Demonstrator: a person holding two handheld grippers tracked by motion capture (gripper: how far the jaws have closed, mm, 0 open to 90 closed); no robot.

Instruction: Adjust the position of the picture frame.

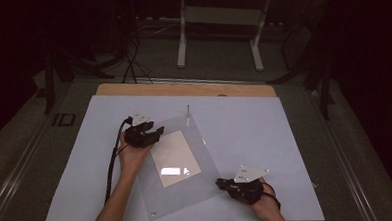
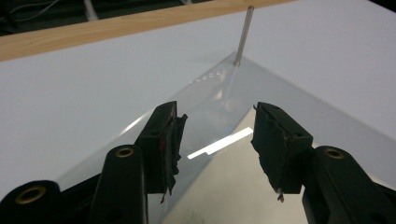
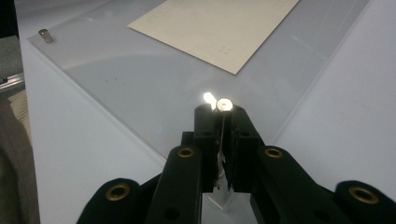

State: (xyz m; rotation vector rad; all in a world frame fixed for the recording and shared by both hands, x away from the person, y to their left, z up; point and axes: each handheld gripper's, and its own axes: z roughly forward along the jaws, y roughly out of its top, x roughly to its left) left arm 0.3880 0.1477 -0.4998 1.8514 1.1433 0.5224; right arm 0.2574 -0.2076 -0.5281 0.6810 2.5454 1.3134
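You were in a lab or test room: dark surroundings, grey carpet floor [image 1: 30,147], cables [image 1: 131,58] trailing behind, a white frame stand [image 1: 220,19] at the back, and your wooden bench [image 1: 183,88] covered by a white sheet [image 1: 265,137].

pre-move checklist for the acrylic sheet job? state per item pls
1. Left claw open, jaws apart above the clear acrylic sheet: ok.
2. Right claw shut at the sheet's near corner, by a small round metal stud: ok; whether it grips the stud, cannot tell.
3. Thin metal pin upright at the far corner: ok.
4. Short metal stud at another corner: ok.
5. White paper sheet flat under or inside the acrylic: cannot tell which.
6. Sheet lies skewed on the white table cover: not ok.
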